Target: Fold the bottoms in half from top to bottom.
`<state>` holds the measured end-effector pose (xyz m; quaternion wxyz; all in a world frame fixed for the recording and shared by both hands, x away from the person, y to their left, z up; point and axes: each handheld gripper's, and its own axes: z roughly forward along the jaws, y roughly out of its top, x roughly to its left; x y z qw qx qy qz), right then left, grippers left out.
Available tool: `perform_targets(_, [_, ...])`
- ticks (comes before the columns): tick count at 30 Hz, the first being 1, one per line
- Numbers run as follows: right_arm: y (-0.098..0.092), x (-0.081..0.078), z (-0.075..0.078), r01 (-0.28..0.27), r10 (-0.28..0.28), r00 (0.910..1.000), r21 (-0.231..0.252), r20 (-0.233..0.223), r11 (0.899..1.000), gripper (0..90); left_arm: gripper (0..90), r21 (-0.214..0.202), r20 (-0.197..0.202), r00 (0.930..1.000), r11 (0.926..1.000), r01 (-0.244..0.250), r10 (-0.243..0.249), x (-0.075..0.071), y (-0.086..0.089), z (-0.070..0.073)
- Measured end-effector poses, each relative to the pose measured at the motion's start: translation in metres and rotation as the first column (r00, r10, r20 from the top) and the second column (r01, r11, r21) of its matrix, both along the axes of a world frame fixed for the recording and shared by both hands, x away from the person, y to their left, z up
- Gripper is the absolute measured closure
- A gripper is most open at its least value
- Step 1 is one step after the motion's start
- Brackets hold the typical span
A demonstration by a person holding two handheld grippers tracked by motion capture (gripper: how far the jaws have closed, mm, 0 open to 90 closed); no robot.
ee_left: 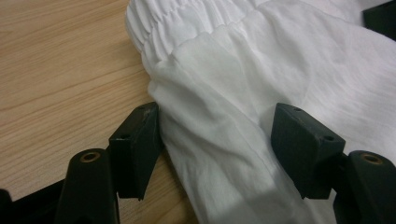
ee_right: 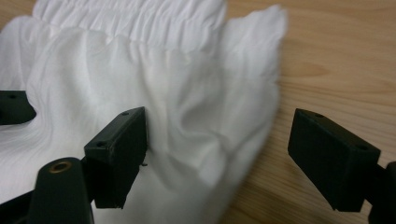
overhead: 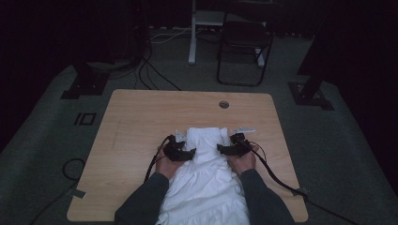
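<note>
Sleeves: nearest the high camera, two dark-sleeved forearms come in from the bottom edge, one on each side of the cloth.
Garment: a white gathered skirt (overhead: 209, 164) lies flat on the wooden table (overhead: 141, 117), its elastic waistband (overhead: 206, 133) at the far end and its hem running off the near table edge.
Left gripper (overhead: 180, 151): at the skirt's left edge just below the waistband; in the left gripper view its jaws stand apart with a ridge of the fabric (ee_left: 219, 135) between them, the left pad (ee_left: 137, 144) touching the cloth's edge, the right pad (ee_left: 303, 140) resting on it without pinching.
Right gripper (overhead: 230, 149): at the skirt's right edge, level with the other; its jaws stand wide, the inner pad (ee_right: 119, 149) against the fabric, the outer pad (ee_right: 331, 158) clear over bare wood.
Done so far: the skirt looks spread and roughly straightened, both grippers placed symmetrically at the sides.
Left to do: neither side is gripped yet; closing on the edges and any fold look to lie ahead.
Background: a folding chair (overhead: 244, 44) stands on the floor beyond the table.
</note>
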<state>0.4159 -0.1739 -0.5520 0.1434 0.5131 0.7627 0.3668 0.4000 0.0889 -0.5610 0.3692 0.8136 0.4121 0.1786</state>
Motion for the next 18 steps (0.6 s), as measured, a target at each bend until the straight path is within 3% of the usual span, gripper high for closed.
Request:
perform_targets(4, [0.013, -0.005, -0.006, -0.017, 0.017, 0.9998, -0.031, 0.007, 0.999, 18.2, 33.7, 0.031, 0.004, 1.0000, 0.9995, 0.000, 0.000, -0.003, -0.003, 0.001])
perform_targets(9, [0.028, -0.013, -0.006, -0.029, 0.033, 0.9989, -0.137, 0.034, 0.990, 24.5, 34.8, 0.044, -0.018, 0.9998, 0.9990, 0.001, -0.001, -0.007, -0.005, 0.003])
perform_targets(10, [0.029, -0.014, -0.006, -0.031, 0.036, 0.9988, -0.140, 0.032, 0.990, 28.8, 37.0, 0.046, -0.028, 0.9996, 0.9989, 0.001, 0.000, -0.008, -0.006, 0.005])
perform_targets(12, [0.032, -0.015, -0.003, -0.059, 0.063, 0.9976, -0.138, 0.028, 0.989, 46.0, 48.3, 0.052, -0.045, 0.9989, 0.9986, 0.013, -0.011, -0.008, -0.007, 0.007])
perform_targets(15, [0.034, -0.011, 0.000, -0.097, 0.098, 0.9951, -0.120, 0.009, 0.988, 77.9, 70.1, 0.047, -0.102, 0.9941, 0.9980, 0.042, -0.037, -0.002, -0.012, 0.012])
perform_targets(17, [0.031, 0.000, 0.001, -0.113, 0.111, 0.9935, -0.070, -0.022, 0.991, 83.2, 80.4, 0.040, -0.129, 0.9905, 0.9978, 0.052, -0.046, 0.006, -0.015, 0.014])
perform_targets(18, [0.028, 0.005, 0.002, -0.104, 0.102, 0.9943, -0.055, -0.031, 0.993, 83.6, 82.3, 0.058, -0.133, 0.9902, 0.9971, 0.050, -0.042, 0.013, -0.015, 0.017])
